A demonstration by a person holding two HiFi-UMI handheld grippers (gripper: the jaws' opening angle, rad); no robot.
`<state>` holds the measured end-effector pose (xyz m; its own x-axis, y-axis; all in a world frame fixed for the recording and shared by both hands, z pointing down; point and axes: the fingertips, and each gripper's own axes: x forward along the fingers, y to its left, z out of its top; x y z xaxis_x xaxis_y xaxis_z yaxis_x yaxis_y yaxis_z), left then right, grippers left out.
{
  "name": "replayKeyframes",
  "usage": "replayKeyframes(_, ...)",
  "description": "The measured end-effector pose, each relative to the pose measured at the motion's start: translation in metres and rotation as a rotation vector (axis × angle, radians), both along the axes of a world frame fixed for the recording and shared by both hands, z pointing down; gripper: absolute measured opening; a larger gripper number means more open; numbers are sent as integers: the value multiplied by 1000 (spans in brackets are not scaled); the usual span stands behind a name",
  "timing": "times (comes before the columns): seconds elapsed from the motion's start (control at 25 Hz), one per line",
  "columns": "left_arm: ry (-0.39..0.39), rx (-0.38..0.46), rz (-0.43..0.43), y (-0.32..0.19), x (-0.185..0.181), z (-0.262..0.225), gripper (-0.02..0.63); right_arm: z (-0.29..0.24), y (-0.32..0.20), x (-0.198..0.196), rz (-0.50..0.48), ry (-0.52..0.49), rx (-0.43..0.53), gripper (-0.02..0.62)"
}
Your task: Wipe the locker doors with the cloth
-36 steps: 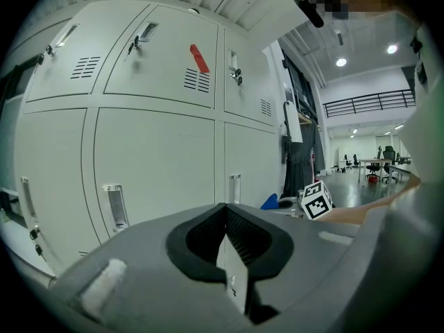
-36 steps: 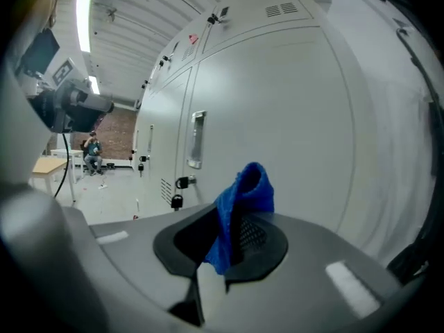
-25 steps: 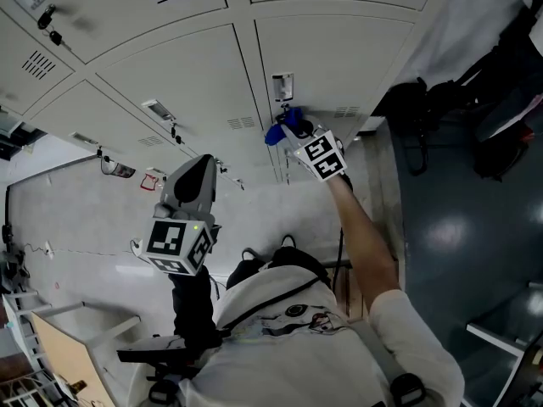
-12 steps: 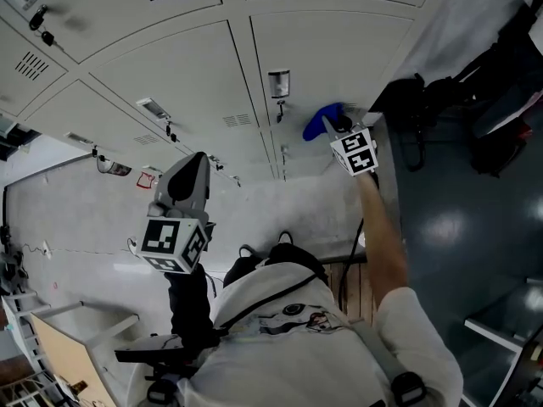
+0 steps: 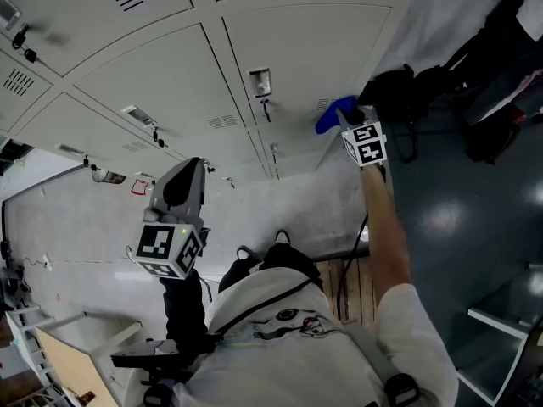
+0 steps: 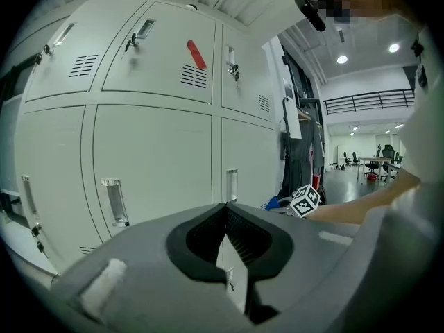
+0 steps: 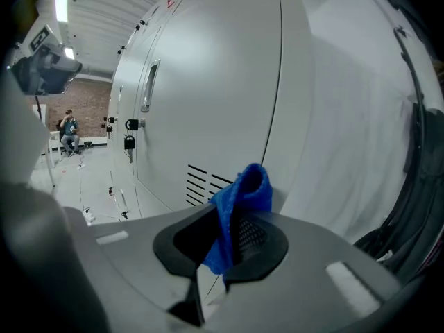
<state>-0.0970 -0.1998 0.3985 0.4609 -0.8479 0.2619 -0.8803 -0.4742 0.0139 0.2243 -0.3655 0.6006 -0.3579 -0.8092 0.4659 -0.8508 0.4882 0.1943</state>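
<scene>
Right hand-held gripper (image 5: 346, 119) is clamping the blue cloth (image 5: 336, 113), arm stretched out to the locker door (image 5: 297, 53). In the head view the cloth is sitting at that door's far corner, by the vent slots. Whether it is touching the door can't be told from there.

The right gripper view is showing more. The cloth (image 7: 240, 198) is pinched between the jaws of the right hand-held gripper (image 7: 225, 245), bunching up above them, right in front of the vent slots (image 7: 202, 179). Also visible there only: a padlock (image 7: 129, 142) on a door further along.

Left hand-held gripper (image 5: 185, 181) is hanging back, well apart from the lockers. In its own view the left hand-held gripper (image 6: 225, 217) is showing jaw tips together, nothing between. That view is also catching a red tag (image 6: 196, 54) on an upper door.
</scene>
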Motion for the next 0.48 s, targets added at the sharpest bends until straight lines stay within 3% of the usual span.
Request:
replayKeyframes(0.08,-2,-12,5,5,-5,3,-2,0,1,1,29,-11,-1,38)
replayKeyframes(0.24,-22,-50,-29,29,-23,9,-2,-11,27,-43,7,-123,2,37)
replayKeyframes(0.48,37,-11,50,49,-3,8,-2,-95,110,-62,27,-285,116,37)
